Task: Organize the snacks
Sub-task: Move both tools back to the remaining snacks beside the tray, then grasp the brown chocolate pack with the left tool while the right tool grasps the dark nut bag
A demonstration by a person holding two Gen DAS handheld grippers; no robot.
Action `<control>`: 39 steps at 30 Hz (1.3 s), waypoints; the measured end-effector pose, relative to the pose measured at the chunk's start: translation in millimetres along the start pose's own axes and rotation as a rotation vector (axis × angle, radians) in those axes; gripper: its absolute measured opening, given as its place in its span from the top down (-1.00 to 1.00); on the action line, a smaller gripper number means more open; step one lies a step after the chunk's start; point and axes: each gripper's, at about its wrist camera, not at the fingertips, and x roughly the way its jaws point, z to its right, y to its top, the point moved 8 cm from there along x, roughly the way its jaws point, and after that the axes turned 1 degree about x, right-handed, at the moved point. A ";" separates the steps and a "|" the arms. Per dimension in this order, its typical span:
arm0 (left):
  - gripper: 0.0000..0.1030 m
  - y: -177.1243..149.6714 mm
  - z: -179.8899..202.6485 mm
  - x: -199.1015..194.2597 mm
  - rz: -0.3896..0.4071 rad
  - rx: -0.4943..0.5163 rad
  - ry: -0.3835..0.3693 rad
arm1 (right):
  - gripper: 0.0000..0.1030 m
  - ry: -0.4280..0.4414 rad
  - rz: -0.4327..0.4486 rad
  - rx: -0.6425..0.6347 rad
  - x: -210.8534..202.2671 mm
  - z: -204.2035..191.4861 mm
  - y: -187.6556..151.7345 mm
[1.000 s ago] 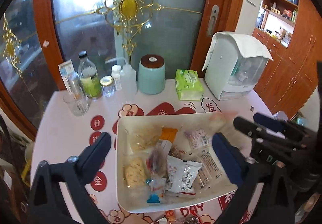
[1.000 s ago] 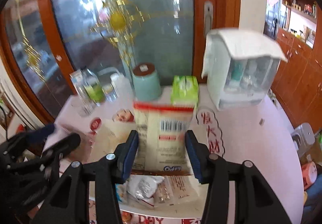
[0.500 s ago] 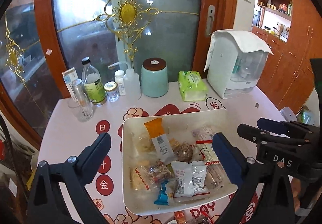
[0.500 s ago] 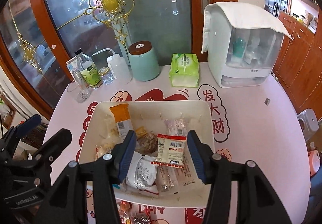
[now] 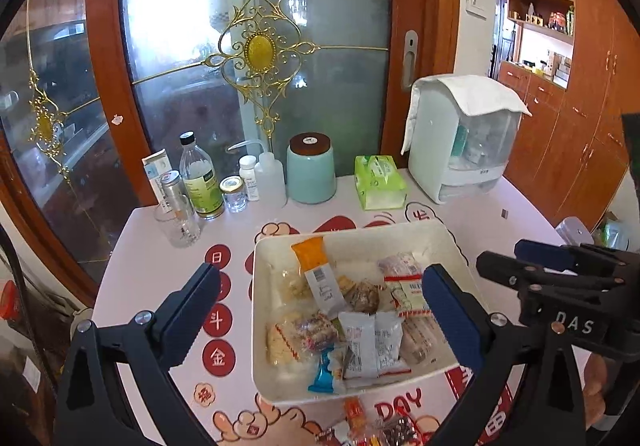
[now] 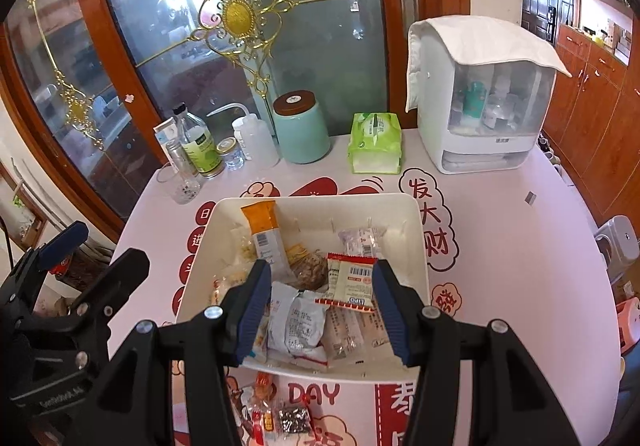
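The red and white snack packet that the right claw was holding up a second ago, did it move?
Yes. The red and white snack packet went down: it now lies in the white tray, and the right claw is open above it.

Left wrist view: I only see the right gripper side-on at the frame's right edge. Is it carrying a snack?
Observer: No. The right wrist view shows the right gripper open, with nothing between its pads.
Operator: Then where is the red-trimmed packet? A finger partly hides it from me.
Observer: The red-trimmed packet lies flat in the white tray on top of other snacks, with its barcode facing up.
Operator: And where does my own gripper sit relative to the tray?
Observer: The left gripper is open and off the tray's left side, near the table's left edge.
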 end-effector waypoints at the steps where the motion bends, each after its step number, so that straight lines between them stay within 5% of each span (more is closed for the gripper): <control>1: -0.95 -3.1 1.1 -4.0 -0.007 0.001 0.002 | -0.04 0.003 0.003 -0.001 -3.5 0.1 -1.7; 20: -0.95 -77.8 -1.9 -55.9 -0.064 -0.089 -0.012 | -0.04 0.029 0.029 -0.080 -59.6 -9.7 -73.6; 28: -0.95 -141.1 -17.2 -26.9 -0.153 -0.156 0.018 | -0.04 0.046 -0.098 -0.113 -16.0 -8.3 -130.7; 39: -0.87 -251.3 -21.6 42.4 -0.385 -0.230 0.017 | -0.04 0.084 -0.306 -0.092 67.5 -5.8 -205.0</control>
